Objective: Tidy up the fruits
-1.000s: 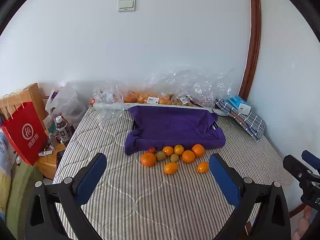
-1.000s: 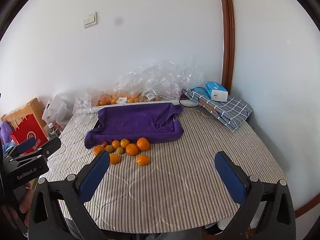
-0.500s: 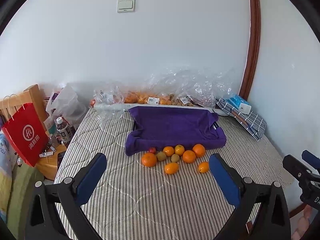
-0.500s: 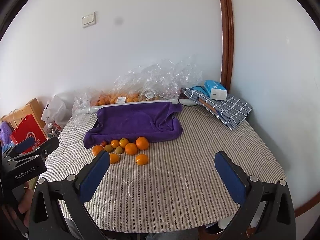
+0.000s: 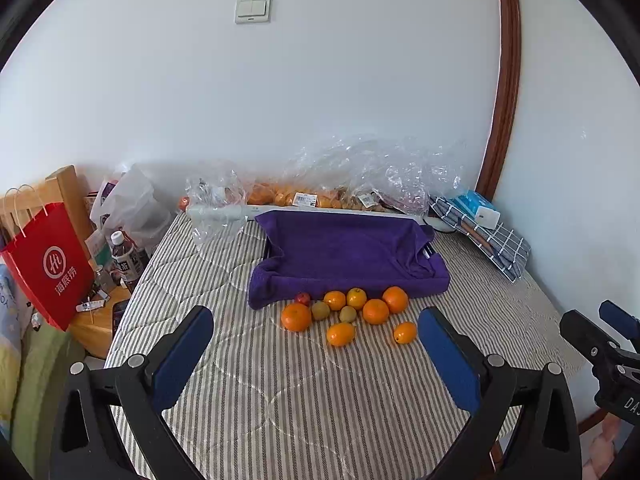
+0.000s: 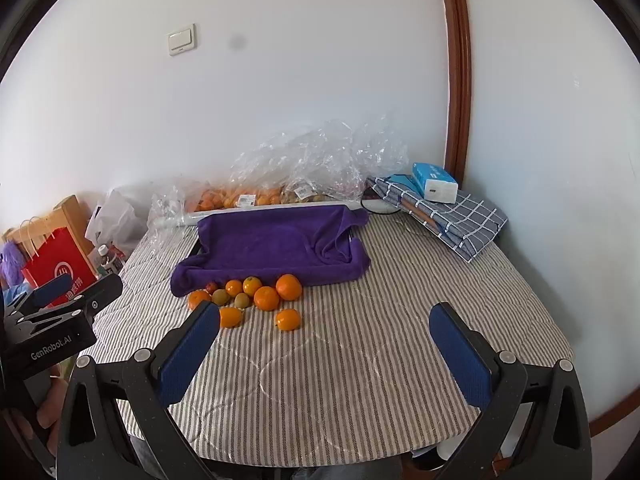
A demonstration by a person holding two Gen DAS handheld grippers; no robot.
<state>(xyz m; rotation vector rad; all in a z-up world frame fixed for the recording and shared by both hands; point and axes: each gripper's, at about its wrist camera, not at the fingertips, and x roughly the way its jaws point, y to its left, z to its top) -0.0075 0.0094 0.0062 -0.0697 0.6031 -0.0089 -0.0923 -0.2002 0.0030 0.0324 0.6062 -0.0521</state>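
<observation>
A cluster of oranges (image 5: 376, 311), small green-brown fruits (image 5: 320, 310) and one small red fruit (image 5: 303, 298) lies on the striped tablecloth, just in front of a tray draped with a purple towel (image 5: 344, 252). The cluster shows in the right wrist view too, with oranges (image 6: 266, 298) before the towel (image 6: 272, 244). My left gripper (image 5: 316, 354) is open and empty, held above the table short of the fruit. My right gripper (image 6: 326, 354) is open and empty, to the right of the fruit and nearer than it.
Clear plastic bags of fruit (image 5: 360, 176) lie along the wall behind the tray. A folded checked cloth with a tissue pack (image 6: 444, 204) sits at the back right. A red paper bag (image 5: 48, 264) and a bottle (image 5: 124, 258) stand off the table's left edge.
Both grippers have crept slightly forward toward the fruit. Both stay open. Nothing on the table has moved.
</observation>
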